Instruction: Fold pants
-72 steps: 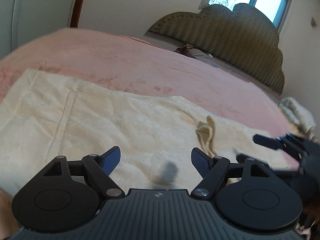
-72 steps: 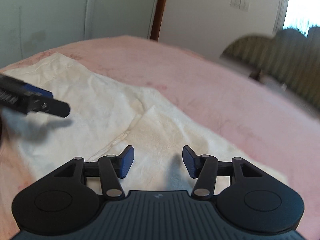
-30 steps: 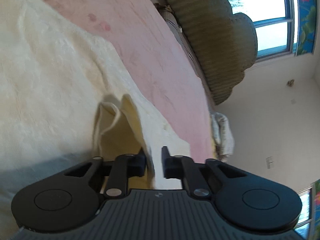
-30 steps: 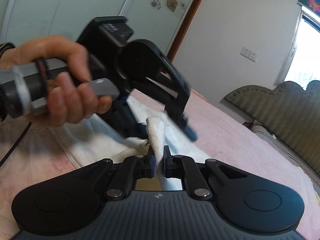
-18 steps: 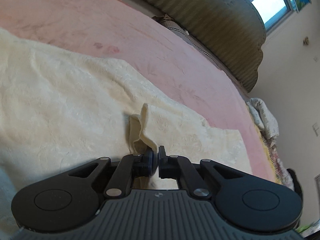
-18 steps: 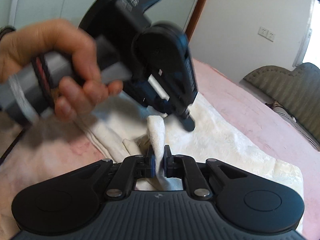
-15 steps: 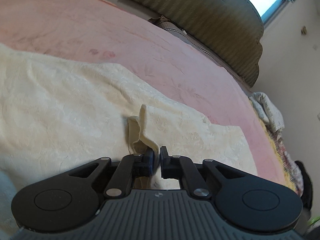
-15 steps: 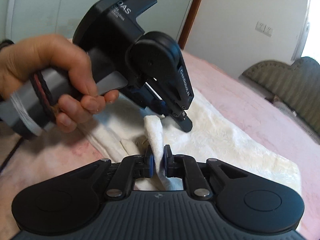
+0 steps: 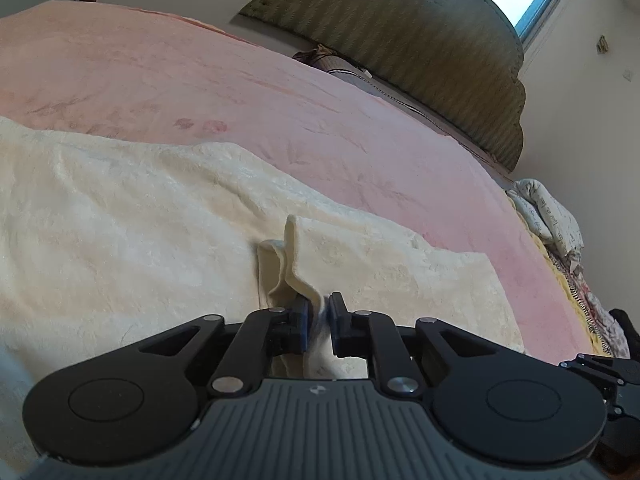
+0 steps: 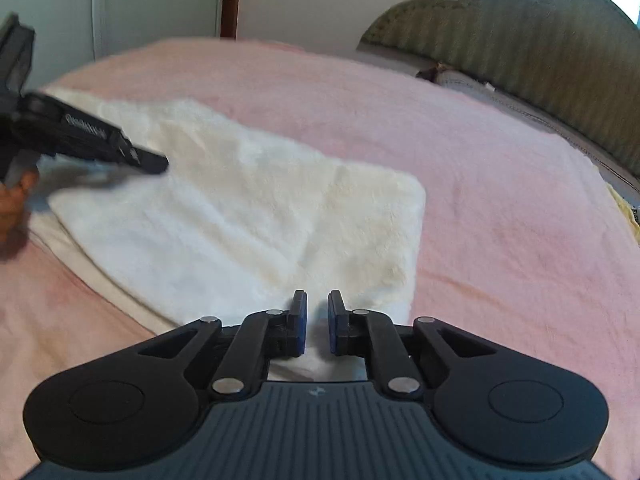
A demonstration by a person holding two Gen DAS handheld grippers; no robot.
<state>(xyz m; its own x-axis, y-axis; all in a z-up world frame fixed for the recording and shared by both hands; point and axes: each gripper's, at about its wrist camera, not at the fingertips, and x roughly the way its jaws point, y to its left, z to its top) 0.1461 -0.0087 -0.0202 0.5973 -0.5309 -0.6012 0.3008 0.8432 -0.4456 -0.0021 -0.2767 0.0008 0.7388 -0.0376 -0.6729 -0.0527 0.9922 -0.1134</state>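
Cream fleece pants (image 9: 120,232) lie spread on a pink bed (image 9: 280,112). In the left wrist view my left gripper (image 9: 318,320) is shut on a raised fold of the pants' near edge. In the right wrist view the pants (image 10: 248,216) lie flat with a folded layer on top. My right gripper (image 10: 317,322) hovers just over their near edge. Its jaws stand a narrow gap apart with nothing between them. The left gripper shows in the right wrist view (image 10: 120,156) at far left, blurred, over the pants.
A green padded headboard (image 9: 420,56) stands at the far side of the bed. A crumpled pale cloth (image 9: 552,216) lies at the bed's right edge. The right gripper's edge (image 9: 608,376) shows at lower right in the left wrist view. A door and wall stand behind.
My right gripper has let go of the pants fold and its jaws have parted slightly. The left gripper has drawn away to the left, still pinching its fold. The pants now lie flatter.
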